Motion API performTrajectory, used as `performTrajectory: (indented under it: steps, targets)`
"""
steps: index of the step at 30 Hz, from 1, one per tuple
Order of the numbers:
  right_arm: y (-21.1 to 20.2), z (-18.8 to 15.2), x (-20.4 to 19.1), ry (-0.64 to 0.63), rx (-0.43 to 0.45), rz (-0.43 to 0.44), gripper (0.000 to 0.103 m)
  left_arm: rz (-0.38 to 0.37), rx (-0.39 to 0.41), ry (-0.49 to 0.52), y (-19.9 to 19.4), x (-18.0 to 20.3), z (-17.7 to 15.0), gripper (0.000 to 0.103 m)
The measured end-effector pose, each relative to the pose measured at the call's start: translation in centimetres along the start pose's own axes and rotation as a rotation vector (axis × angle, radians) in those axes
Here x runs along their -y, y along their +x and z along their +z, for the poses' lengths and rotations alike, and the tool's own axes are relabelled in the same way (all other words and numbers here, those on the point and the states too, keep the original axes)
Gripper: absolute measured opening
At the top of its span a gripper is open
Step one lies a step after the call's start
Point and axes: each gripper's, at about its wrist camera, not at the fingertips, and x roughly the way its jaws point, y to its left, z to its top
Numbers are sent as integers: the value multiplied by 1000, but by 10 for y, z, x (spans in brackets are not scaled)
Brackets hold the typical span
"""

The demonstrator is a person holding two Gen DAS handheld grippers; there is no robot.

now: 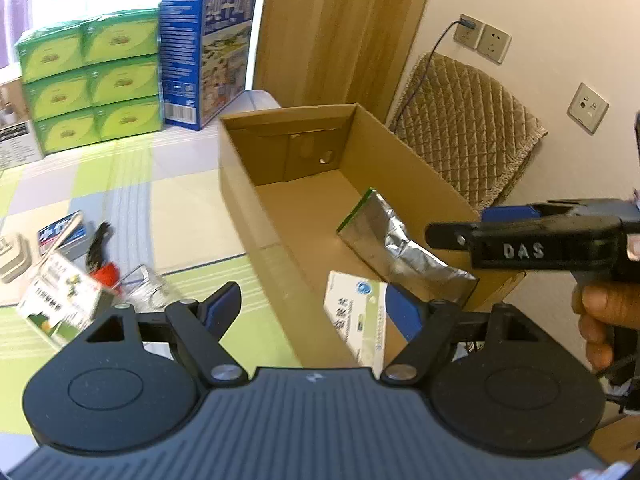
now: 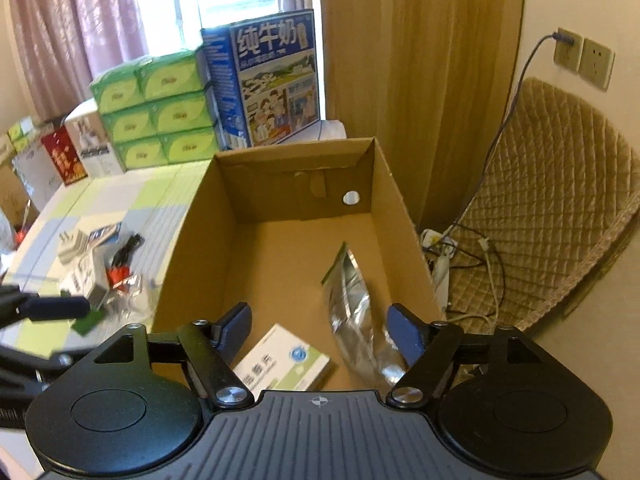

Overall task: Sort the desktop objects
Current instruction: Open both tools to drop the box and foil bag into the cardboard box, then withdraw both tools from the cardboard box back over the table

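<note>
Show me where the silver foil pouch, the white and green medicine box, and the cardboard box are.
silver foil pouch (image 2: 354, 320), right wrist view, middle of its crinkled foil face.
white and green medicine box (image 2: 286, 360), right wrist view, printed top face.
cardboard box (image 2: 188, 240), right wrist view, outer left wall.

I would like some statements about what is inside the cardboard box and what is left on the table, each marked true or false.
1. The cardboard box holds a silver foil pouch. True.
2. A white and green medicine box lies inside the cardboard box. True.
3. The left gripper is shut on the medicine box. False: its jaws are open and hold nothing.
4. All small items are already sorted. False: a cluster of small items lies on the table, left of the box.
5. The right gripper is open above the box. True.
</note>
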Motion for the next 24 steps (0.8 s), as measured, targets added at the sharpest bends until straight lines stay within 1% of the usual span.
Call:
performTrajectory:
  steps: [4, 11, 15, 21, 22, 24]
  targets:
    - [-12, -12, -18, -26, -5, -1, 79, 16, 5, -18, -18, -10, -10, 76]
    - [-34, -25, -50, -64, 18, 5, 85, 38, 20, -41, -49, -29, -28, 79]
    - [-42, -30, -70, -96, 24, 21, 93, 51, 32, -61, -65, -40, -37, 79]
    - [-50, -38, -101, -136, 36, 50, 100, 83, 48, -83, -87, -64, -52, 87]
    - [-52, -38, -106, -143, 40, 58, 101, 96, 50, -84, -92, -70, -56, 90]
    - [-54, -40, -117, -153, 45, 74, 101, 133, 54, -87, -100, -84, -64, 91]
